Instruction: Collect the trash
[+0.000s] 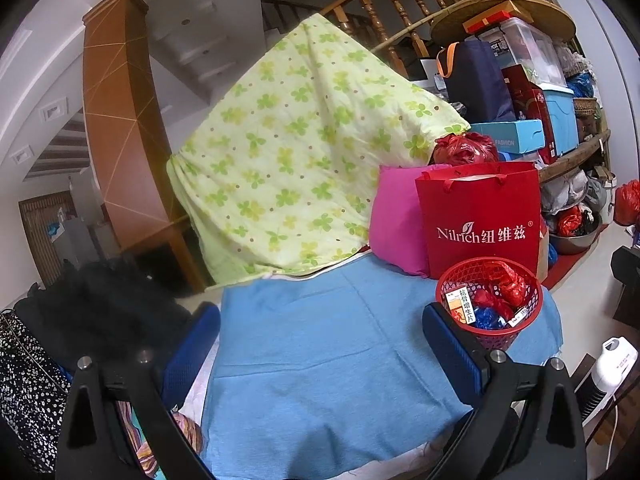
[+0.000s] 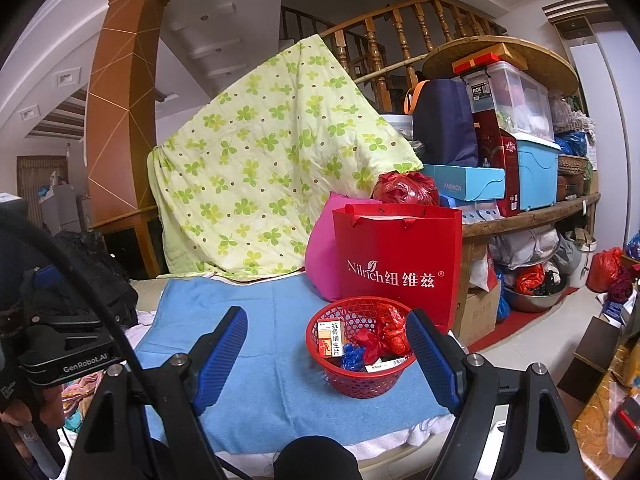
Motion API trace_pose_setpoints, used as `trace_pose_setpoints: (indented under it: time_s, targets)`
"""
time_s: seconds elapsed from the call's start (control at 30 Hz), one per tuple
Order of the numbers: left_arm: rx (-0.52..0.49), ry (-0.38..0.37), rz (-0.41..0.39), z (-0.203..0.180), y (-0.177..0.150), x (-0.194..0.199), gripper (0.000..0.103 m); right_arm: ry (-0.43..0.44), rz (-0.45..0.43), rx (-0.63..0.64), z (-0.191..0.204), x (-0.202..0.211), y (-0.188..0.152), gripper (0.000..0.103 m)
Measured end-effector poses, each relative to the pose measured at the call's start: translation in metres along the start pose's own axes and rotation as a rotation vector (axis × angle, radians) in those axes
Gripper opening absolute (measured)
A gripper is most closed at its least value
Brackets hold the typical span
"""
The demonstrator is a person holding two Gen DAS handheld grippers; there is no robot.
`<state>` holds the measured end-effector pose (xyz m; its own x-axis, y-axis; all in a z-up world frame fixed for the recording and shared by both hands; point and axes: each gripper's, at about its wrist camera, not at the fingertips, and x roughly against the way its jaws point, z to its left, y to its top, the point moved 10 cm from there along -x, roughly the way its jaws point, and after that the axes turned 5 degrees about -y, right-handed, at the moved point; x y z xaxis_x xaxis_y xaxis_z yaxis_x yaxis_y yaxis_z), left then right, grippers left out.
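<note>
Trash basket (image 2: 362, 350) sits on blue cloth (image 2: 256, 360), already holding wrappers and a box. It's just ahead of right gripper (image 2: 328, 352), well right of left gripper (image 1: 320, 344). Both jaws wide, empty. Right hand nearer.

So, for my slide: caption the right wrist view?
Open right gripper facing a red basket of trash on a blue cloth.

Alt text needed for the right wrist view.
The open right gripper hovers empty over a blue cloth before a red basket holding trash. Behind it stands a red gift bag.
</note>
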<state>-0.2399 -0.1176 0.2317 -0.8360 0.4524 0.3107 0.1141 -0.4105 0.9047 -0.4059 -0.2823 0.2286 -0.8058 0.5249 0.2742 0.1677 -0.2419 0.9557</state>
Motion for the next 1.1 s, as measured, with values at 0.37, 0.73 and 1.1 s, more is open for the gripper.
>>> trace_pose_setpoints:
  time_s: [0.37,0.73,1.1]
  targets:
    - [-0.002,0.005,0.004,0.0007,0.0010,0.0011,0.101,0.003,0.010,0.008,0.0042,0.0000,-0.0021,0.084]
    - [-0.008,0.004,0.013,0.0052,-0.0017,0.0043,0.101,0.007,0.019,0.014,0.0057,-0.0006,-0.0022,0.084]
    - [-0.015,-0.001,0.019,0.0070,-0.0026,0.0019,0.101,0.007,0.028,0.014,0.0041,-0.0046,-0.0038,0.084]
